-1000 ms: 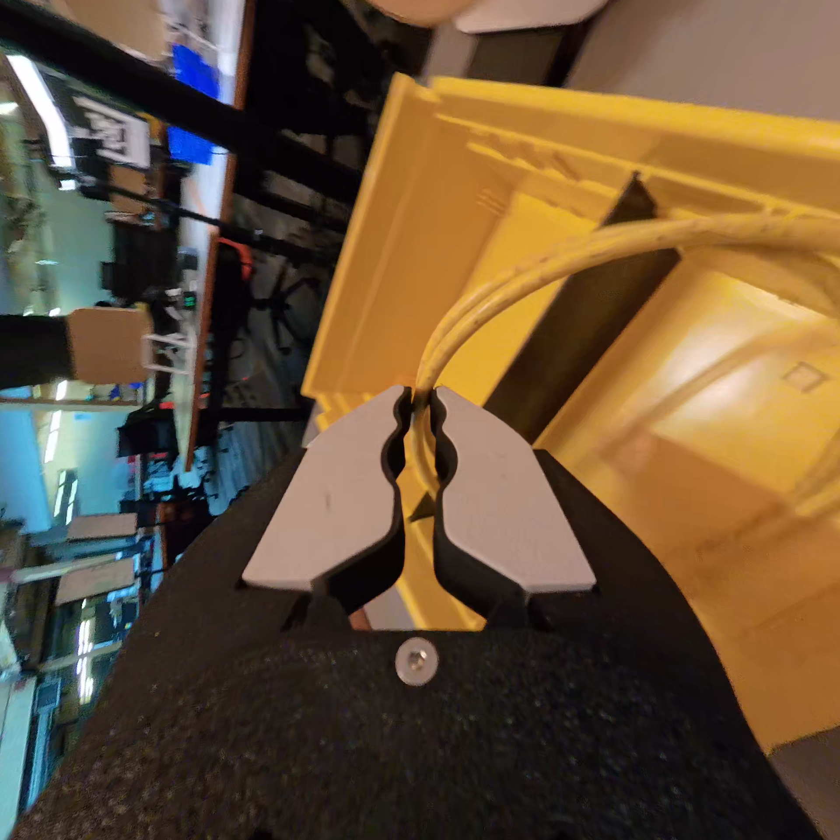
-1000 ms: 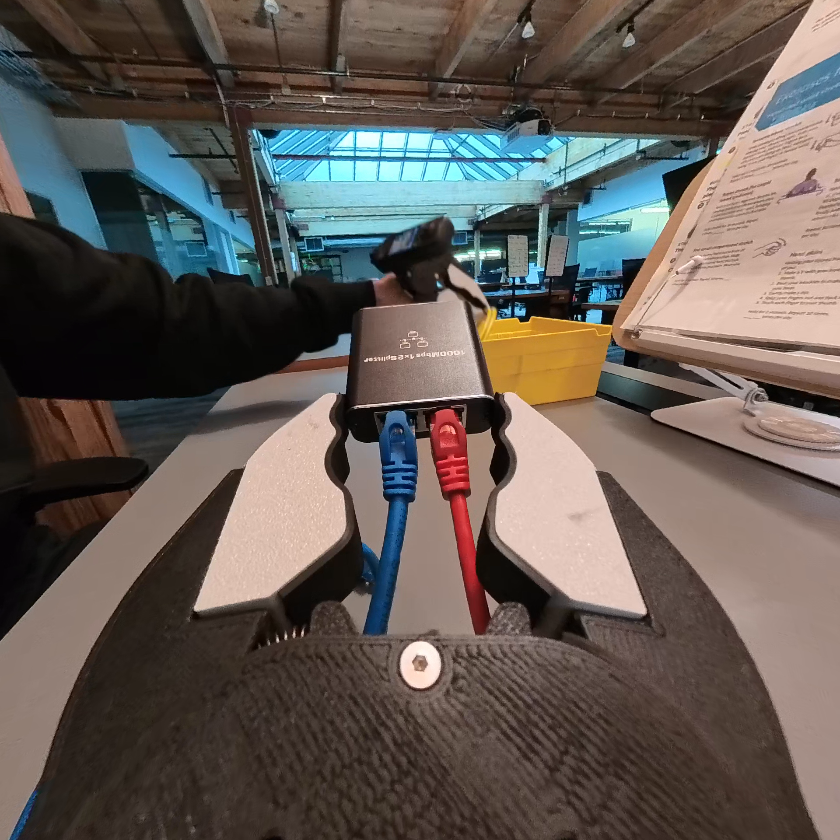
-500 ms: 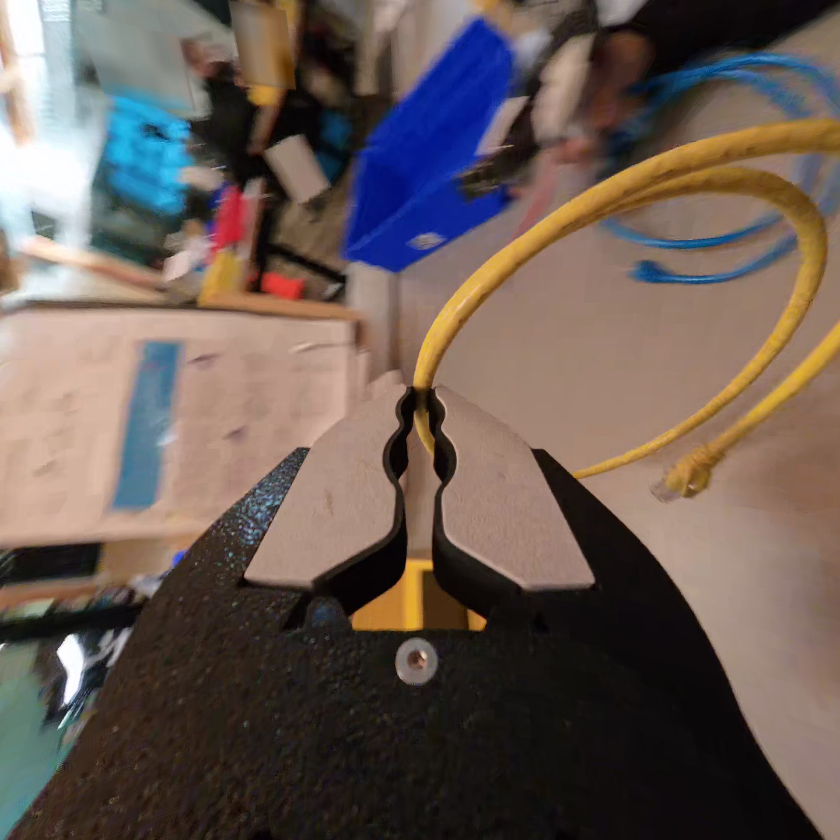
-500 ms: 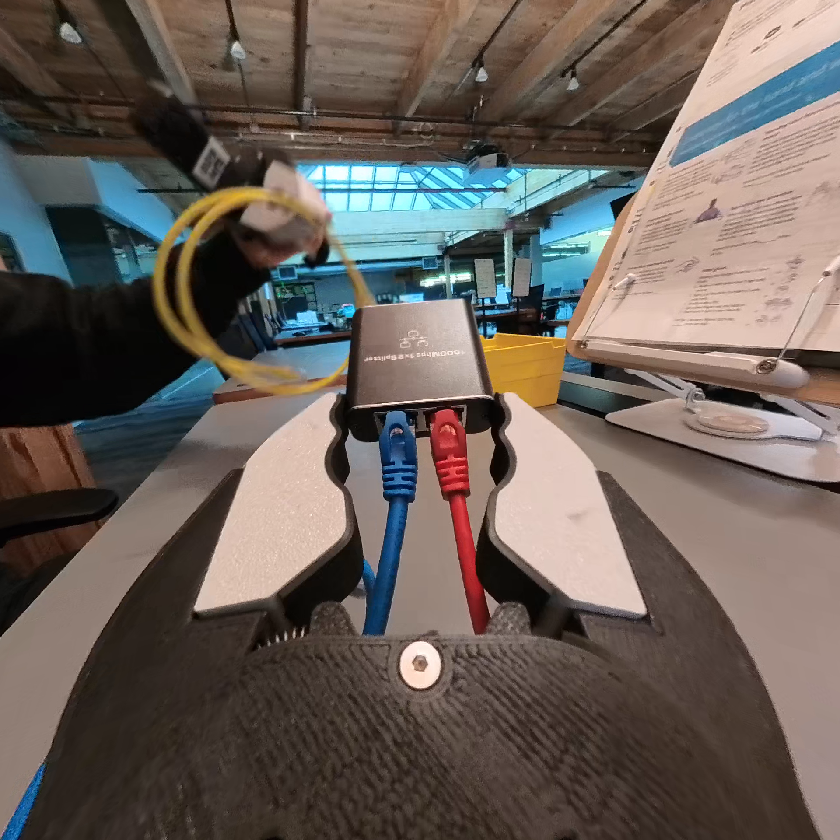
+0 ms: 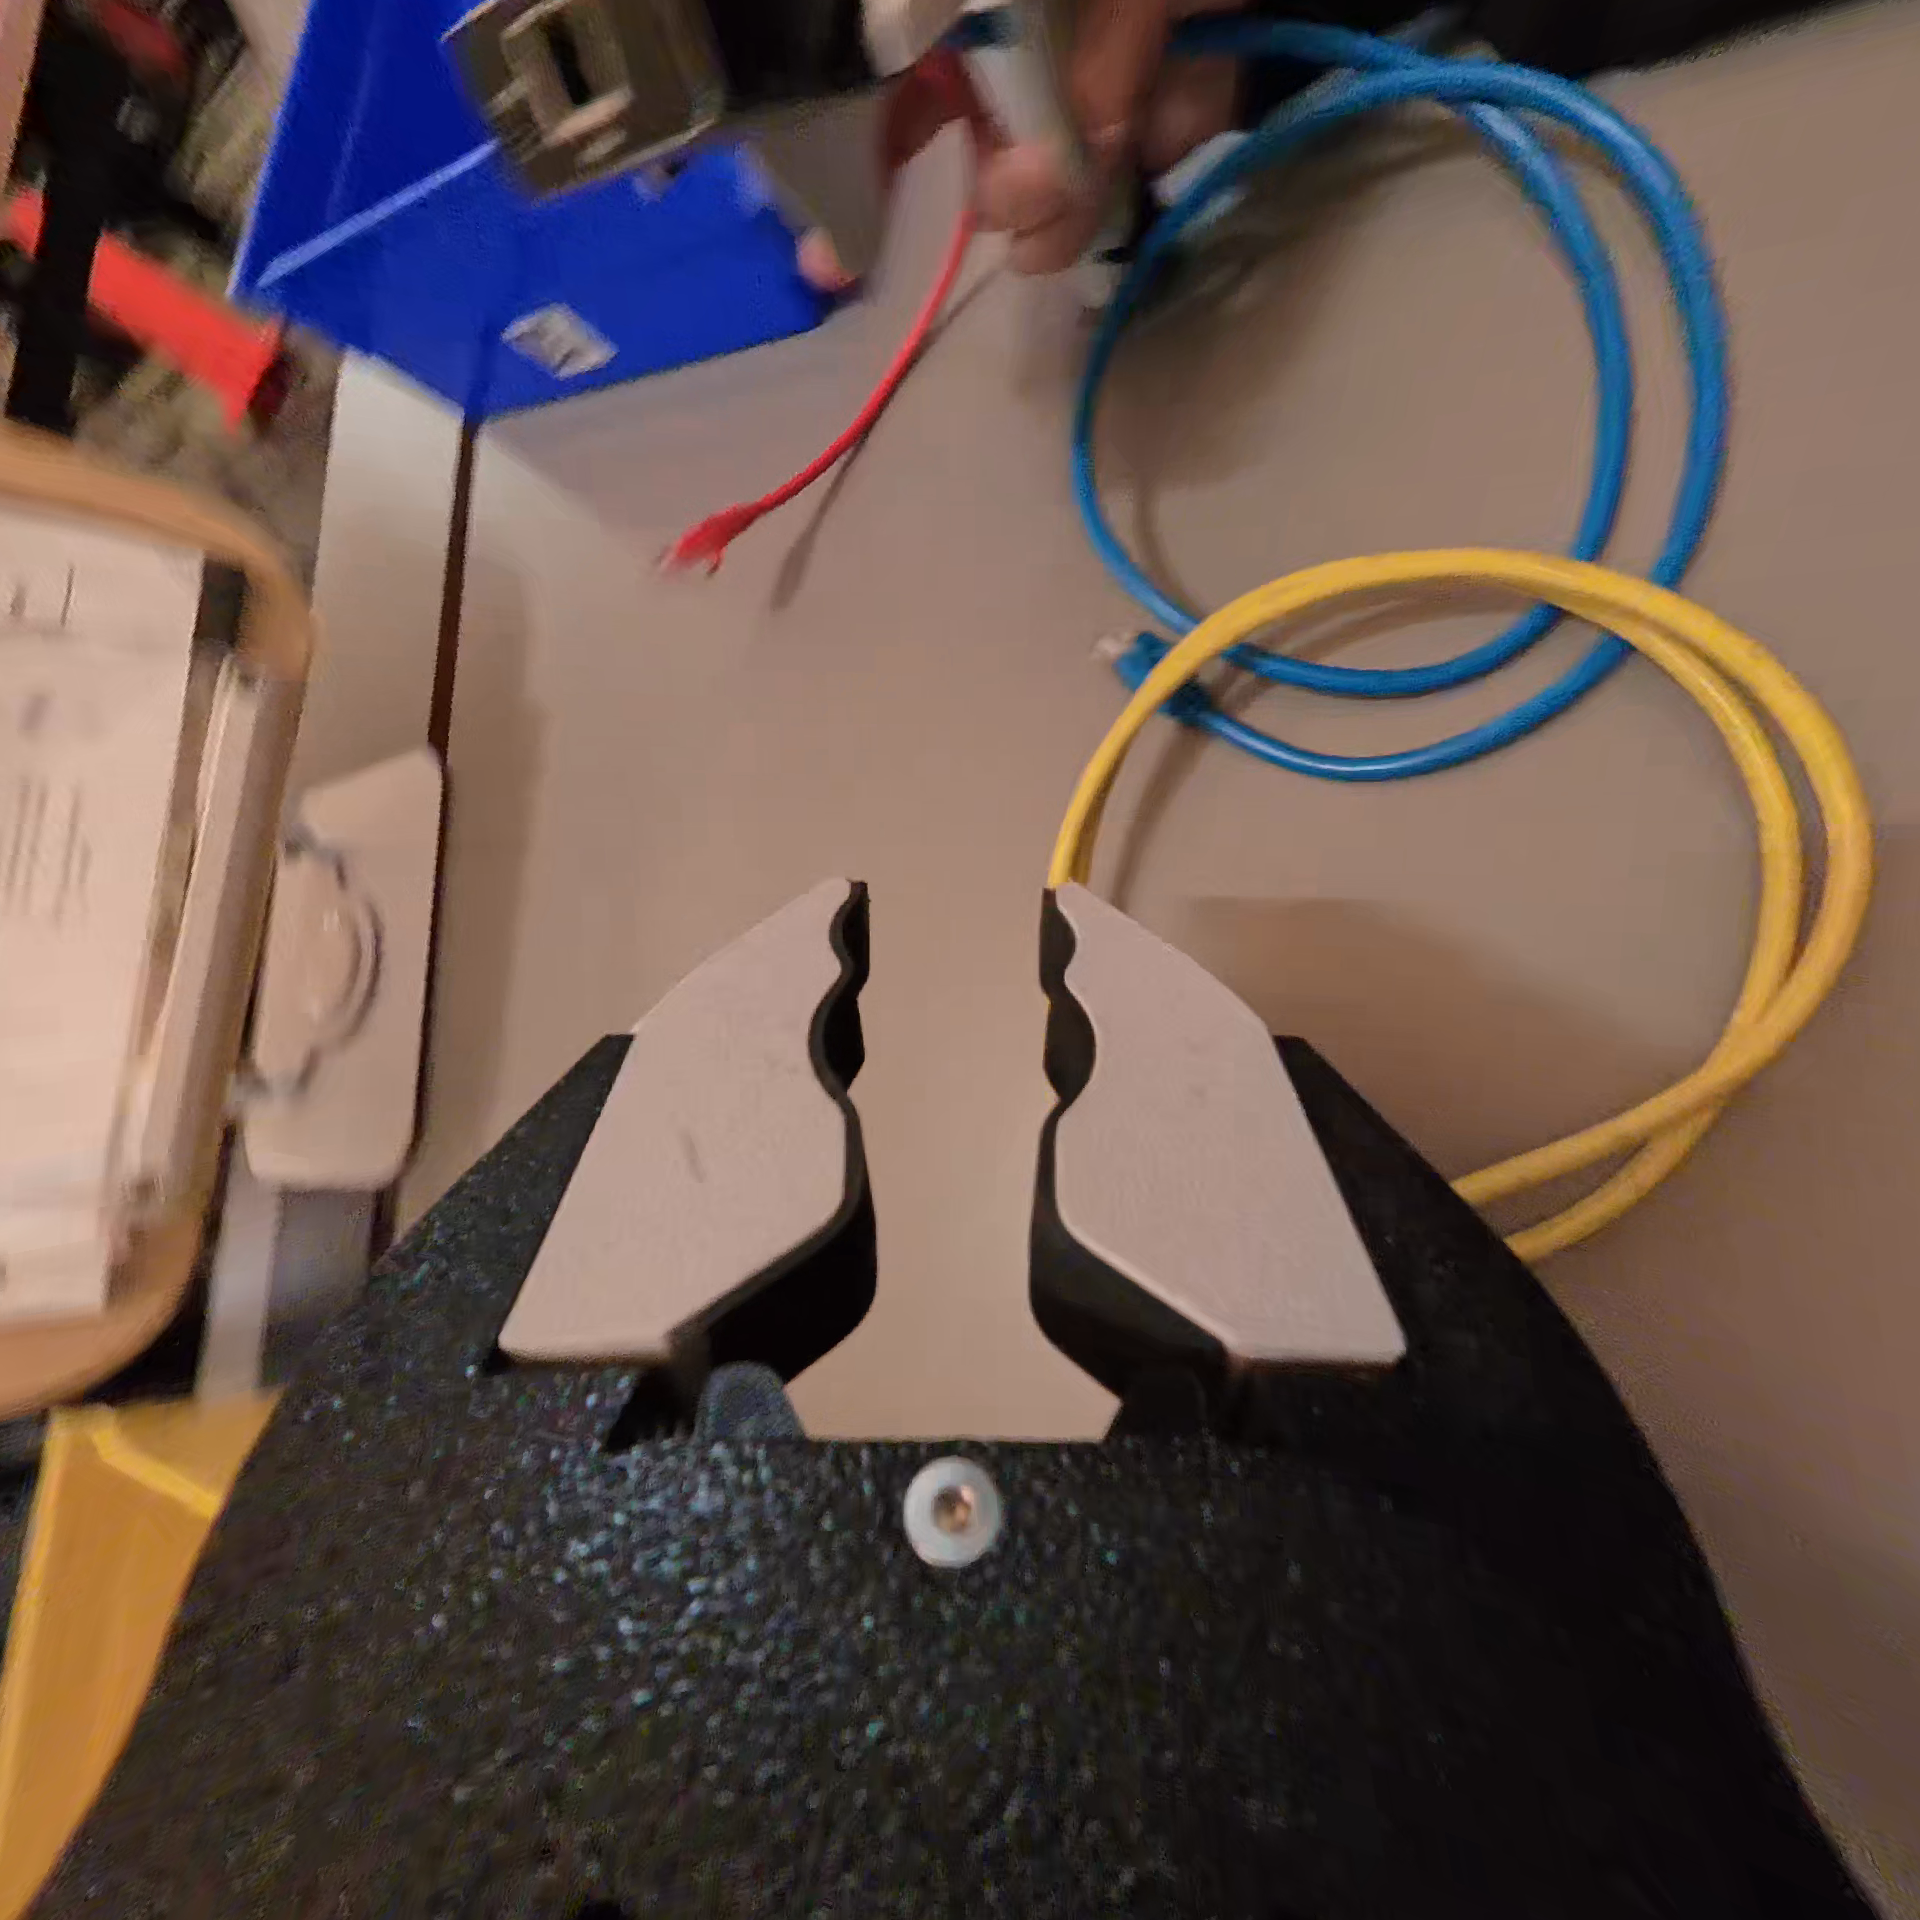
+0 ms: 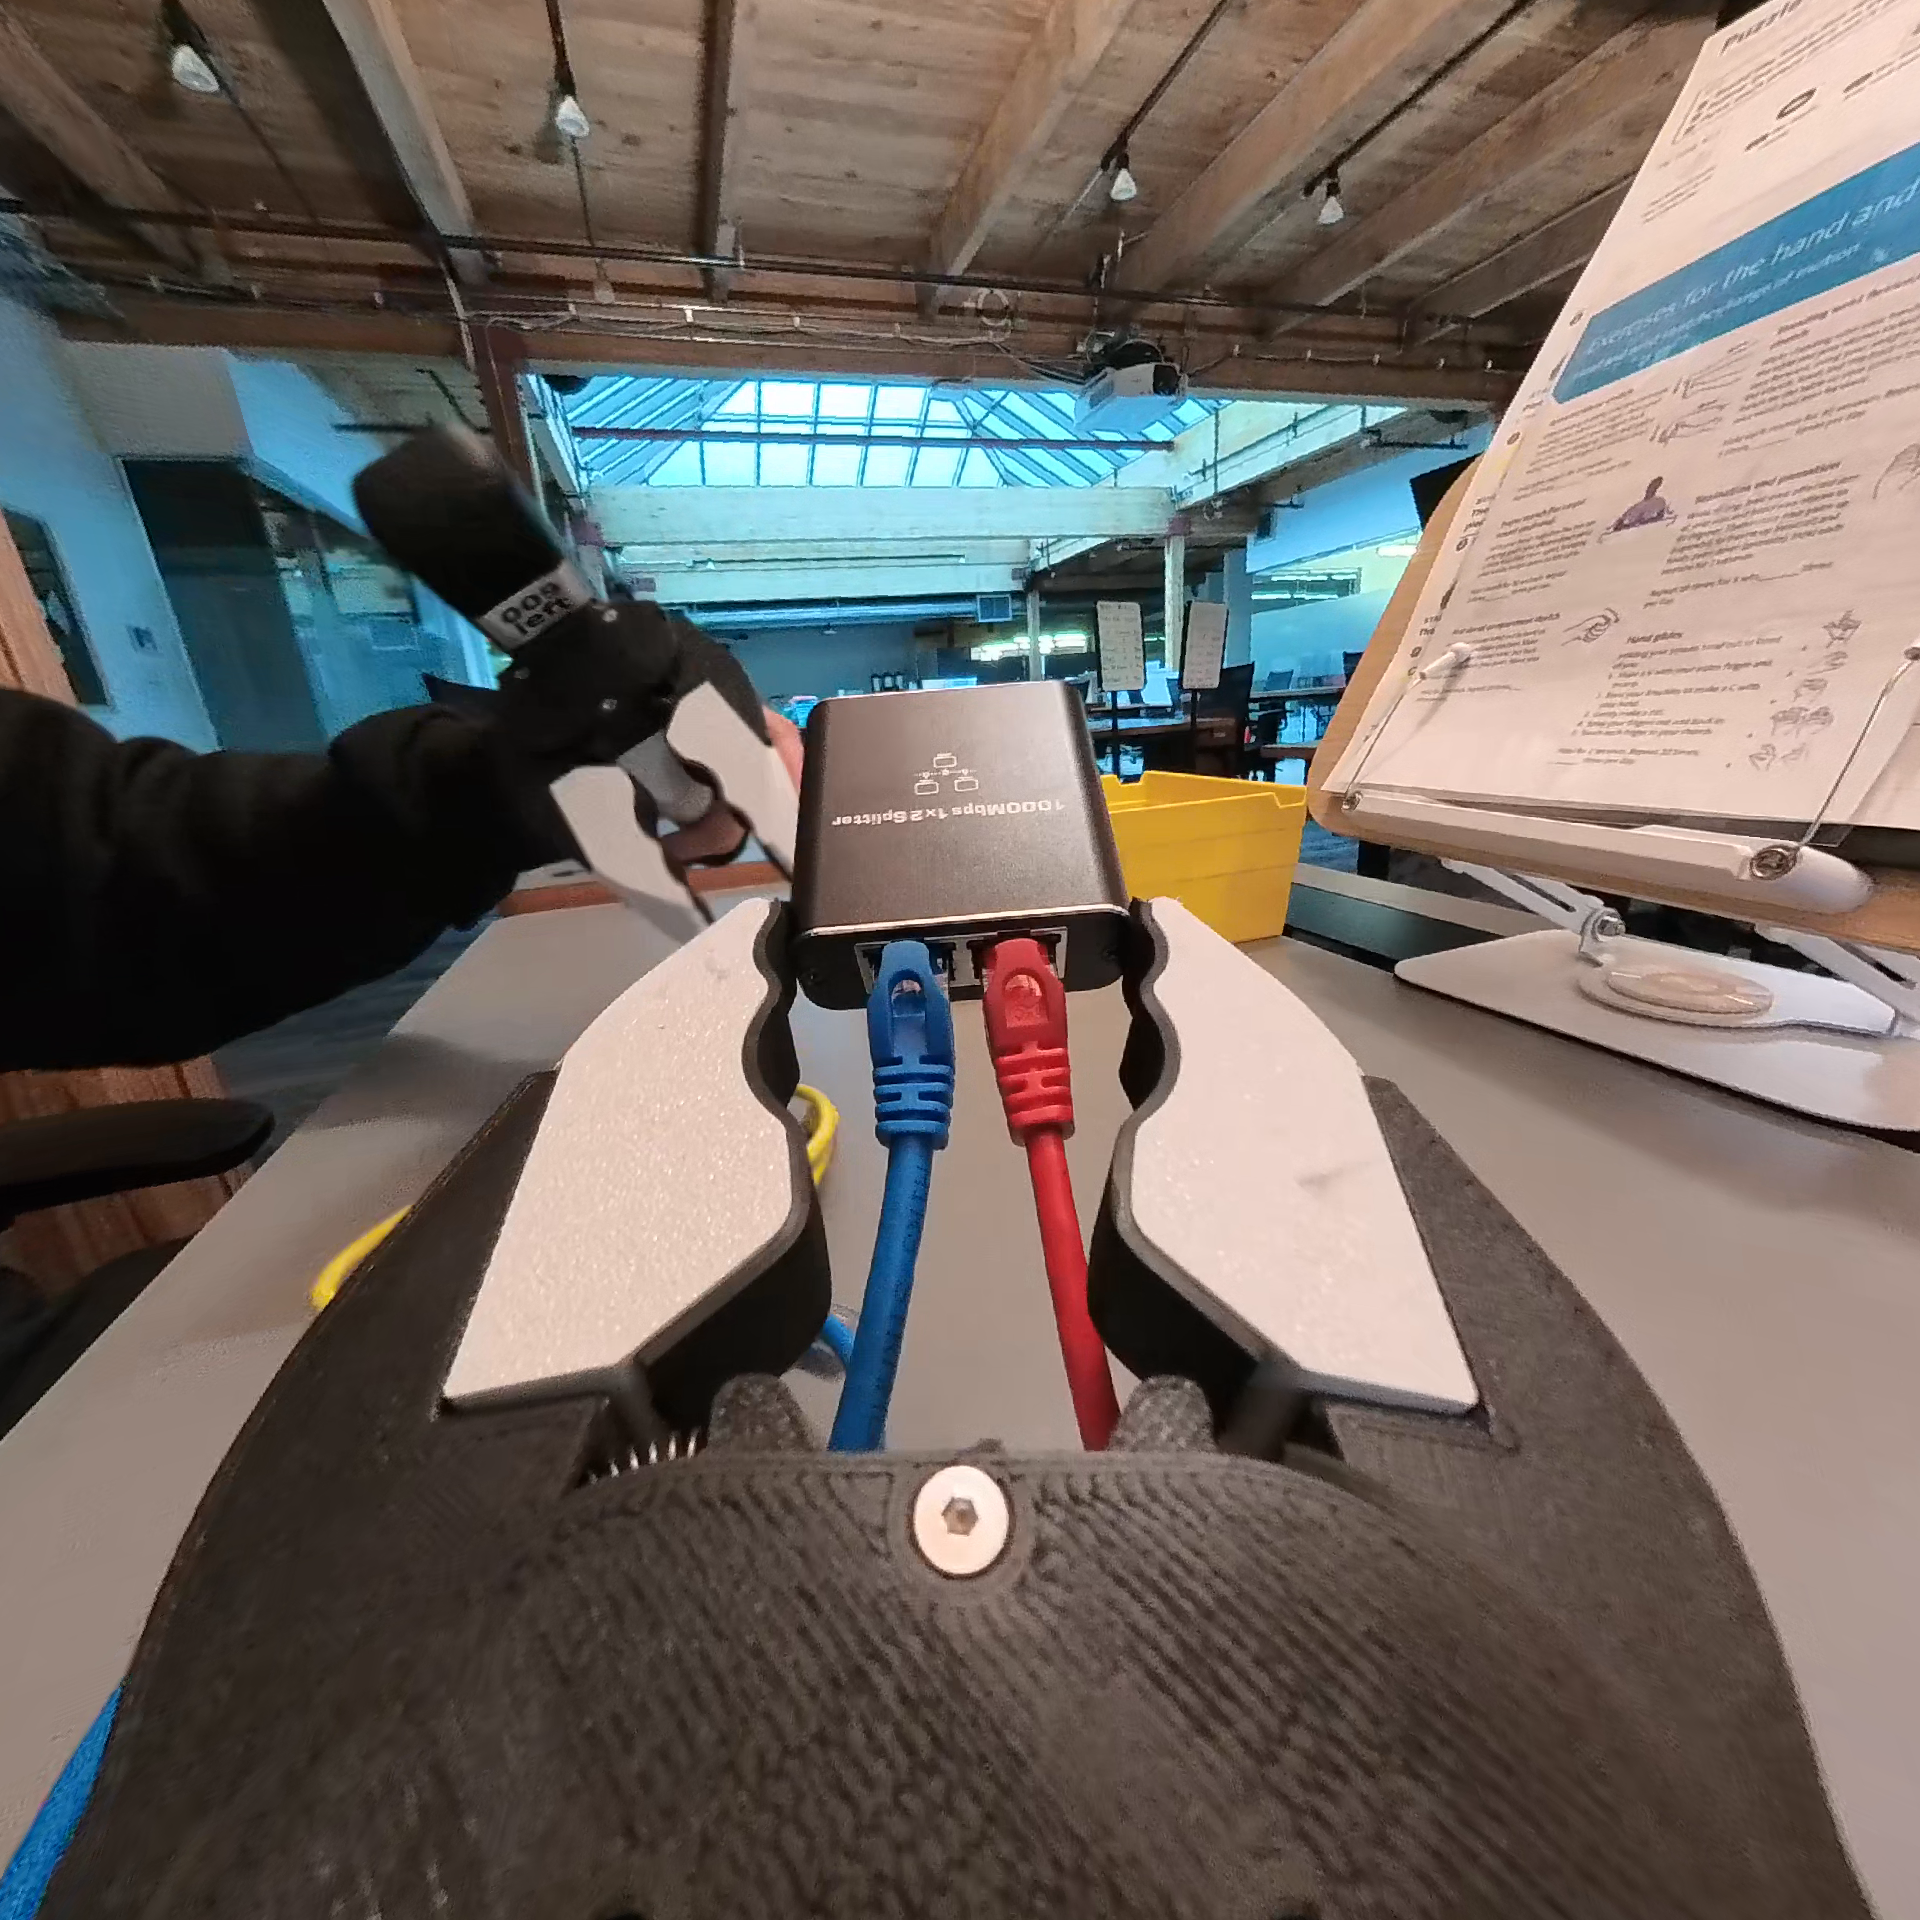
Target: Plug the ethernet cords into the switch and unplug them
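— Left tongs (image 5: pixel 951 904)?
— Spread apart, empty, hovering over the grey worktop (image 5: pixel 727 727). Yellow cord (image 5: pixel 1766 831) coiled on the worktop at 3 o'clock of them, one end just beside the right fingertip.

— Right tongs (image 6: pixel 961 925)?
— Clamped on the black switch (image 6: pixel 951 800), lifted off the worktop. Blue cord (image 6: pixel 909 1049) and red cord (image 6: pixel 1029 1039) plugged in side by side, blue at 9 o'clock of red, both trailing back between the fingers.

— Elsewhere?
— Yellow bin (image 6: pixel 1205 842) beyond the switch; document stand (image 6: pixel 1662 520) at 2 o'clock. Blue loops on the worktop at 1 o'clock in the left wrist view, overlapped by the yellow coil.
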A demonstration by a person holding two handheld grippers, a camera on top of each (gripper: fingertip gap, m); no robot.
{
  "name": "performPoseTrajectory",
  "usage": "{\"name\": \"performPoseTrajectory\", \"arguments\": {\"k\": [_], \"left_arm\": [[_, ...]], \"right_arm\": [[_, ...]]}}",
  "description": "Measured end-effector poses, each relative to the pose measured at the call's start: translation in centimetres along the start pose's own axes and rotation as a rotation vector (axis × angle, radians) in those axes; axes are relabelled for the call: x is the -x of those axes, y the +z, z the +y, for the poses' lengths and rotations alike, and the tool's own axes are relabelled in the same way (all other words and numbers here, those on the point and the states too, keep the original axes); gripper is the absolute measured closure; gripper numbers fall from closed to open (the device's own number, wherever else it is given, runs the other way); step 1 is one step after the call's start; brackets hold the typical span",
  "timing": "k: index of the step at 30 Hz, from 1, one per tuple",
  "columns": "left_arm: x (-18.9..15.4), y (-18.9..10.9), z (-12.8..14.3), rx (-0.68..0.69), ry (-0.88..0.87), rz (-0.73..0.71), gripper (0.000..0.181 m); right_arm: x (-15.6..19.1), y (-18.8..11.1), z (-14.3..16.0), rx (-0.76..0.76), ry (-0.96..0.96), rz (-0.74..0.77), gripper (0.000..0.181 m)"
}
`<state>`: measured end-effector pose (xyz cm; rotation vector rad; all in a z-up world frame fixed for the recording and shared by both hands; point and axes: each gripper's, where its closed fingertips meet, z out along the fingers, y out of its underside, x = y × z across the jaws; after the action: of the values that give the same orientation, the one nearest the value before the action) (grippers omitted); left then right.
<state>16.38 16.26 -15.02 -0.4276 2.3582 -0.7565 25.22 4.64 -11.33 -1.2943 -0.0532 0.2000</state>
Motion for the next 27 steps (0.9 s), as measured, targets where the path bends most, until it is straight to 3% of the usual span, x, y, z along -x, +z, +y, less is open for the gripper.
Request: {"name": "performPoseTrajectory", "arguments": {"k": [2, 5, 11, 14, 17, 20, 23, 27], "left_arm": [[0.9, -1.6, 1.6, 0.051, -0.266, -0.106, 0.146], [-2.1, -3.4, 3.1, 0.083, -0.667, -0.155, 0.144], [-11.6, -2.2, 3.5, 0.134, -0.959, -0.203, 0.139], [-12.1, -1.5, 4.5, 0.223, -0.933, -0.327, 0.136], [-12.8, -0.3, 6.2, 0.35, -0.9, -0.347, 0.129], [-12.3, -0.2, 6.8, 0.344, -0.894, -0.387, 0.127], [-12.1, 0.0, 7.1, 0.307, -0.86, -0.332, 0.157], [-10.5, -0.7, 8.3, 0.303, -0.568, -0.267, 0.166]], "right_arm": [[0.0, 0.0, 0.0, 0.002, -0.001, -0.002, 0.12], [0.1, 0.1, 0.2, 0.014, -0.002, -0.008, 0.12], [0.2, 0.2, 0.2, 0.019, 0.0, -0.012, 0.12], [0.2, 0.0, 0.1, 0.005, 0.004, -0.015, 0.12], [0.4, -0.1, -0.1, -0.009, 0.008, -0.037, 0.12], [0.8, -0.2, -0.3, -0.022, 0.007, -0.063, 0.12], [0.8, -0.1, -0.1, -0.012, 0.005, -0.065, 0.12], [1.1, 0.0, 0.1, 0.005, -0.013, -0.072, 0.12]]}}
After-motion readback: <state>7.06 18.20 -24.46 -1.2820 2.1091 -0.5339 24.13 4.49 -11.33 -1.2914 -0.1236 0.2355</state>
